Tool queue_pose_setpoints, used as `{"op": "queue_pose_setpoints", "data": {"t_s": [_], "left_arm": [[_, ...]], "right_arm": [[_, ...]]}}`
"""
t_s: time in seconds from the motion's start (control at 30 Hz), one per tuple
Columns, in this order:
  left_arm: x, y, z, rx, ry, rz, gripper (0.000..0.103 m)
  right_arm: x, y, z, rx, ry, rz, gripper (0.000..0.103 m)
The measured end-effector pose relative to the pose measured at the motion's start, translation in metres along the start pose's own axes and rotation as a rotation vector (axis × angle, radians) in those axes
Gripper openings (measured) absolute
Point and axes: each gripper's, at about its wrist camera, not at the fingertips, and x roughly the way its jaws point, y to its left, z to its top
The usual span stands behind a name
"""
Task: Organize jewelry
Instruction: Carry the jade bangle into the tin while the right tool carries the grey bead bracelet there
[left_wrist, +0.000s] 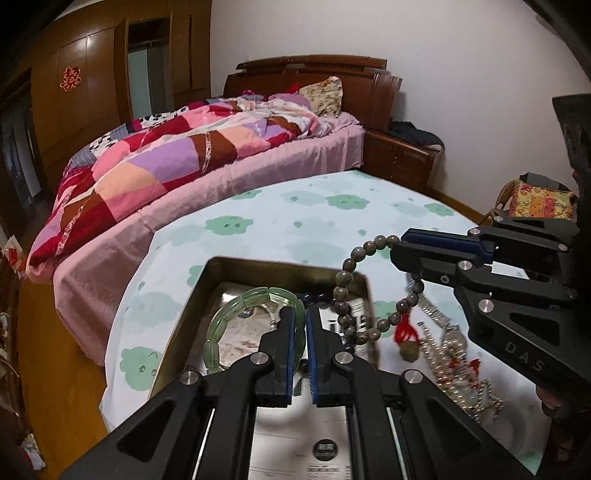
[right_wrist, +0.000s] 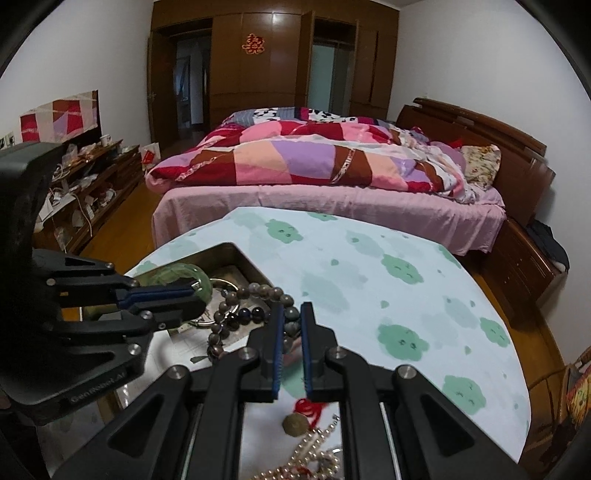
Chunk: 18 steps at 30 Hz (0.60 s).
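Observation:
A metal tin (left_wrist: 207, 280) sits on the table with a green bangle (left_wrist: 221, 325) inside; it also shows in the right wrist view (right_wrist: 240, 258). My right gripper (left_wrist: 397, 249) is shut on a brown bead bracelet (left_wrist: 347, 295) with a red tassel (left_wrist: 404, 332), and the loop hangs over the tin's right edge. In the right wrist view the beads (right_wrist: 258, 290) sit between the fingers of my right gripper (right_wrist: 291, 314). My left gripper (left_wrist: 306, 314) hovers over the tin, jaws nearly closed and empty. It also shows in the right wrist view (right_wrist: 197, 295).
A pile of jewelry (left_wrist: 454, 354) with a metal watch and pearl strands lies right of the tin on the cloud-print tablecloth (left_wrist: 280, 218). A bed (left_wrist: 207, 155) stands just behind the table. A wicker chair (left_wrist: 532, 199) is at right.

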Motion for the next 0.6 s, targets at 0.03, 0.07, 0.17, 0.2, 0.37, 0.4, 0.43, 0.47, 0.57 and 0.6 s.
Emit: {"op": "queue_pose_setpoints", "data": {"t_s": [0.03,0.07,0.17,0.2,0.37,0.4,0.43,0.47,0.57,0.6], "left_arm": [[0.002,0.002,-0.001,-0.002,0.006,0.004,0.005],[0.003,0.005,-0.001,-0.004,0.010,0.007,0.005],[0.008,0.010,0.000,-0.008,0.023,0.010,0.005],[0.010,0.011,0.000,-0.008,0.026,0.012,0.005],[0.017,0.017,0.000,-0.012,0.045,0.014,0.005],[0.018,0.018,0.000,-0.014,0.049,0.014,0.005],[0.020,0.019,-0.001,-0.017,0.054,0.011,0.005],[0.020,0.020,-0.001,-0.020,0.057,0.008,0.005],[0.022,0.018,-0.003,-0.016,0.065,0.005,0.005],[0.023,0.018,-0.003,-0.015,0.068,0.004,0.005]], "right_arm": [[0.003,0.002,0.000,-0.006,0.005,0.002,0.011],[0.005,0.003,0.000,-0.009,0.008,0.004,0.011],[0.013,0.006,-0.001,-0.019,0.024,0.005,0.011],[0.016,0.006,-0.001,-0.019,0.030,0.006,0.011],[0.026,0.007,-0.003,-0.019,0.053,0.007,0.011],[0.027,0.007,-0.003,-0.018,0.057,0.006,0.011],[0.028,0.008,-0.003,-0.018,0.058,0.006,0.011],[0.030,0.008,-0.004,-0.018,0.063,0.005,0.011],[0.033,0.010,-0.005,-0.017,0.072,0.005,0.011],[0.034,0.010,-0.005,-0.017,0.075,0.005,0.011]]}}
